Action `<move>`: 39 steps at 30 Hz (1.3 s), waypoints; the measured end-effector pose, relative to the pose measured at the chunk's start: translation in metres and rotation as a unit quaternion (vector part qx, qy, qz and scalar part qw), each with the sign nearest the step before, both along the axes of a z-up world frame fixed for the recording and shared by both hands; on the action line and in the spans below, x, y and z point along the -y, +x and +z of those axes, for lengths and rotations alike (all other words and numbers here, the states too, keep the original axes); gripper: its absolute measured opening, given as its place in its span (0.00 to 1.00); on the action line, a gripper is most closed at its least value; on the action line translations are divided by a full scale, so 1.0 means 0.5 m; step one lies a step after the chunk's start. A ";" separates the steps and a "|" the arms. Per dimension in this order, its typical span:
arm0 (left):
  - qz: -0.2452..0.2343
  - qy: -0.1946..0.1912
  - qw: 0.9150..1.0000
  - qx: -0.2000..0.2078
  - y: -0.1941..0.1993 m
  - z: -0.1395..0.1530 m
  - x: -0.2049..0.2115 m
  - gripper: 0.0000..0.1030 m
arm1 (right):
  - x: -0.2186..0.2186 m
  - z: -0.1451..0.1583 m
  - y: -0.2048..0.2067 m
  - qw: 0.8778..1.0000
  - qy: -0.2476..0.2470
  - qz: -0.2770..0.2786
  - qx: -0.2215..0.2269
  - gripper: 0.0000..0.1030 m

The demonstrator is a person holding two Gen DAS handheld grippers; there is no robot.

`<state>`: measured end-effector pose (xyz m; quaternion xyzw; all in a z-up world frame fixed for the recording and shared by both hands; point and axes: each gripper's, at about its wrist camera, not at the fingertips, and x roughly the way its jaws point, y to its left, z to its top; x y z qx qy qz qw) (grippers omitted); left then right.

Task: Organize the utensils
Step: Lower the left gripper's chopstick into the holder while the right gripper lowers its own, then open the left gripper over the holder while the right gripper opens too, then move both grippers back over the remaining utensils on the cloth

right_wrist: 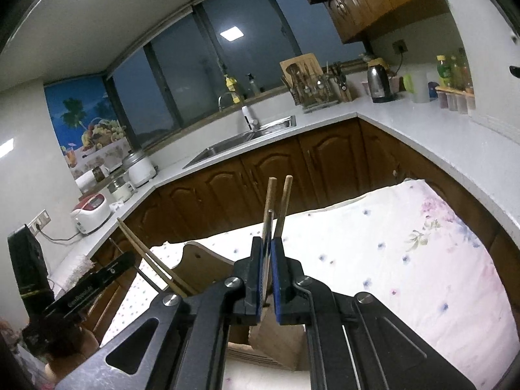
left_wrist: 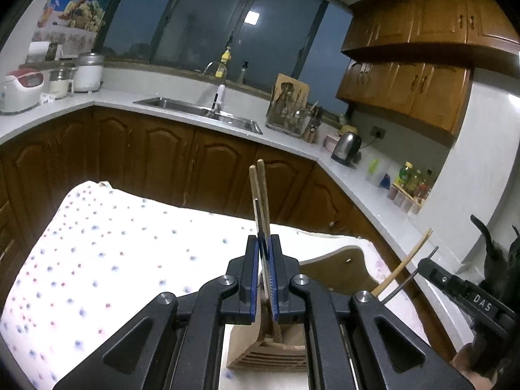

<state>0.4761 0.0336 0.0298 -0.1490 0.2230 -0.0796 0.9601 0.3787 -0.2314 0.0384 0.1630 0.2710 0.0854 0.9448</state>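
Spread across the near foreground, a dotted white tablecloth [left_wrist: 97, 243] over a table, its far edge dropping off before the brown base cabinets [left_wrist: 169, 162], with the white countertop [left_wrist: 123, 100] and sink [left_wrist: 198, 112] well beyond. Standing on the cloth close beneath both grippers, a wooden utensil holder [left_wrist: 269, 354] with a slatted front and a taller curved back panel [left_wrist: 338, 269]. Clamped upright in the left gripper [left_wrist: 264, 279], a bundle of two wooden chopsticks [left_wrist: 261, 195] and what looks like a thin metal utensil, jaws nearly closed on it, lower ends reaching down toward the holder's slots. Likewise in the right gripper [right_wrist: 267, 279], jaws tight on another pair of wooden chopsticks [right_wrist: 279, 201] with a slim metal piece beside them, held near vertical above the holder [right_wrist: 276, 331]. Judged as the insertion step: best done by keeping each bundle plumb, lowering straight until the tips settle in a slot, then opening only slightly so nothing splays or tips the light holder. Worth minding: the two grippers close side by side, each showing at the edge of the other's view, so little lateral room between them; plenty of open cloth to the left and right; table edge not far behind the holder.
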 end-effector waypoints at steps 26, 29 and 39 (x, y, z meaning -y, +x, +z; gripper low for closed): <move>0.016 0.001 1.000 0.006 -0.115 0.026 -0.038 0.76 | 0.019 0.011 -0.055 0.999 0.043 -0.001 0.021 0.94; 0.025 0.010 1.000 0.007 -0.153 0.030 -0.042 0.87 | 0.019 0.017 -0.074 0.999 0.051 0.002 0.020 0.98; 0.026 0.023 0.999 0.015 -0.302 0.050 -0.059 0.93 | 0.010 0.044 -0.155 0.998 0.058 0.015 0.023 0.98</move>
